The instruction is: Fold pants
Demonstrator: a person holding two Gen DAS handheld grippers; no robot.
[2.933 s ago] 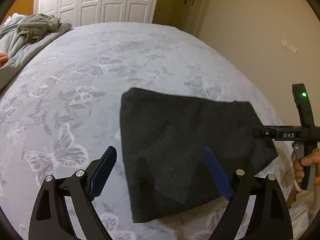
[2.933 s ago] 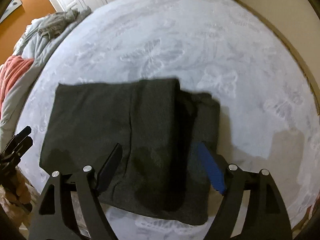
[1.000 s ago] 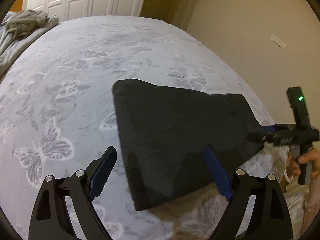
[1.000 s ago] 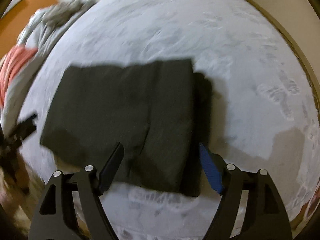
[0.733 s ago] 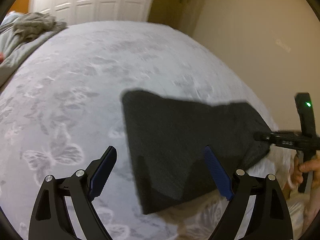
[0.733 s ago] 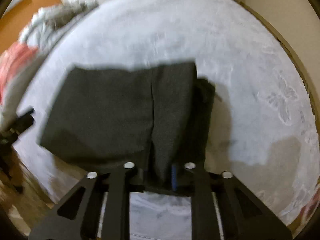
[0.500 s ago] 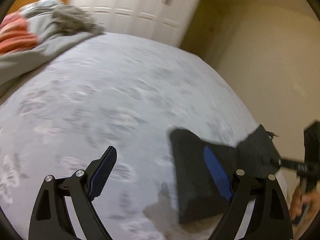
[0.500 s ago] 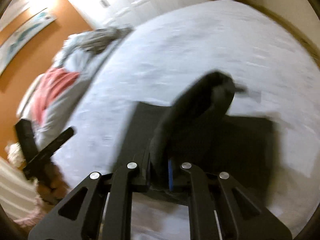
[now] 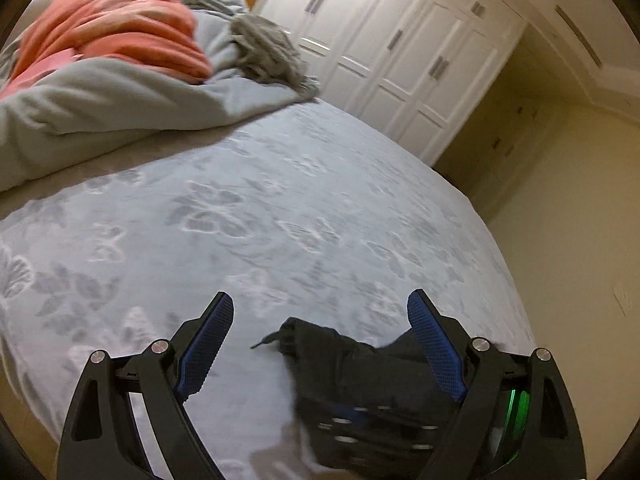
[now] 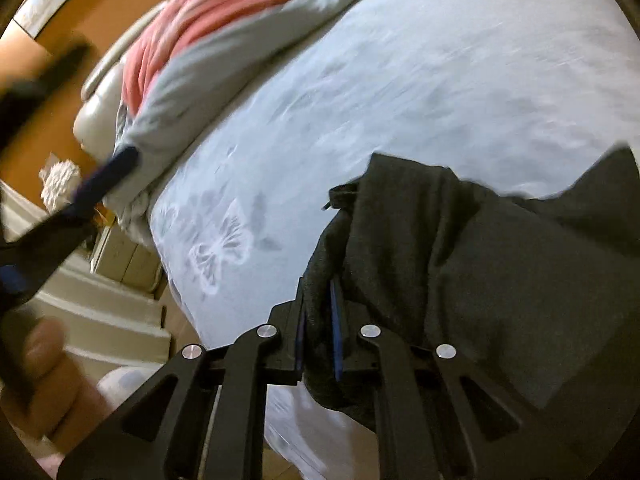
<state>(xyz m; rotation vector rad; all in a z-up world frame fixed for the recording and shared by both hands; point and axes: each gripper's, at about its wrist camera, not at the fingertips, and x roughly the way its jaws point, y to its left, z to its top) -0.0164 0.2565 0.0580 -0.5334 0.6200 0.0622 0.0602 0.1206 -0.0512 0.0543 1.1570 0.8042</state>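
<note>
The dark grey pants (image 10: 480,264) lie bunched on the bed near its front edge. My right gripper (image 10: 320,320) is shut on a fold of the pants and holds it lifted and pulled leftward. In the left wrist view the pants (image 9: 352,376) show as a dark heap between the fingers, with the right gripper (image 9: 360,412) partly visible in them. My left gripper (image 9: 320,344) is open and empty, raised above the bed, and it shows blurred at the left of the right wrist view (image 10: 80,200).
The bed has a pale grey butterfly-print cover (image 9: 280,216). A grey duvet (image 9: 100,96) with a coral blanket (image 9: 112,40) and a grey garment (image 9: 264,52) lies heaped at the head. White wardrobes (image 9: 400,52) stand beyond. The bed's near edge and the floor show (image 10: 132,316).
My right gripper closed on the folded pants' edge and lifted it up and leftward, bunching the cloth. My left gripper stayed open and swung up and left, away from the pants.
</note>
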